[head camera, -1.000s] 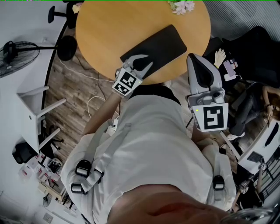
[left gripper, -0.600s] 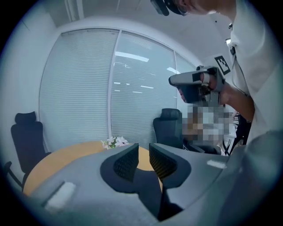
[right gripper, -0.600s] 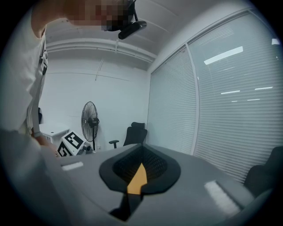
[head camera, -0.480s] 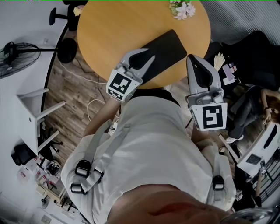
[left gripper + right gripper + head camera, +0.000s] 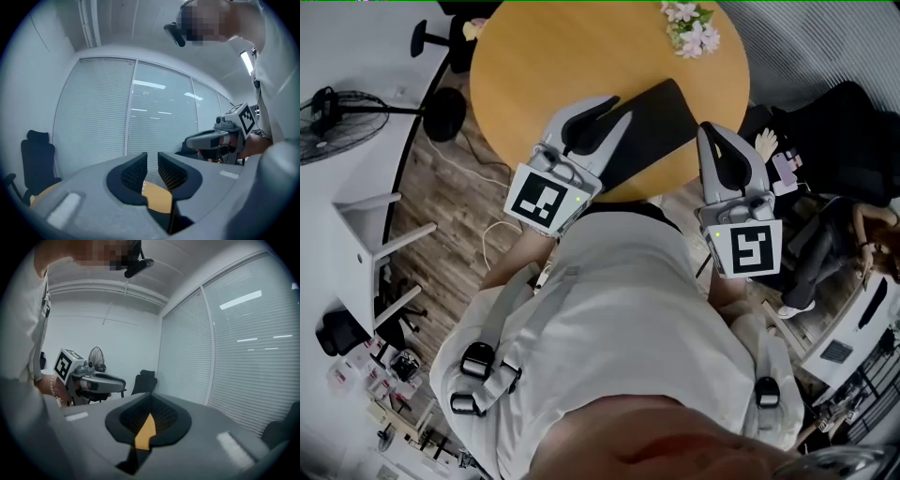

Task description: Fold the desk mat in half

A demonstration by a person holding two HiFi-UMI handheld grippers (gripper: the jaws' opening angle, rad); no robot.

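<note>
The black desk mat (image 5: 661, 117) lies flat on the round wooden table (image 5: 553, 66), close to its near edge. My left gripper (image 5: 619, 106) hovers above the mat's near-left end, pointing level, raised well off the table. Its jaws stand a little apart with nothing between them (image 5: 152, 161); only the tabletop (image 5: 157, 199) shows below. My right gripper (image 5: 712, 129) hangs just off the table's near-right edge, beside the mat's right end. Its pads meet at the tips and hold nothing (image 5: 151, 401). Each gripper view shows the other gripper: the right gripper (image 5: 220, 138) and the left gripper (image 5: 91, 378).
A bunch of pink flowers (image 5: 692, 23) sits at the table's far edge. A standing fan (image 5: 337, 112) and a white stool (image 5: 380, 234) are on the left. A seated person (image 5: 853, 234) is at the right. An office chair (image 5: 37, 159) stands by the blinds.
My left gripper has risen from the mat's near-left corner and now looms larger in the head view. The mat lies as before. The right gripper has hardly shifted.
</note>
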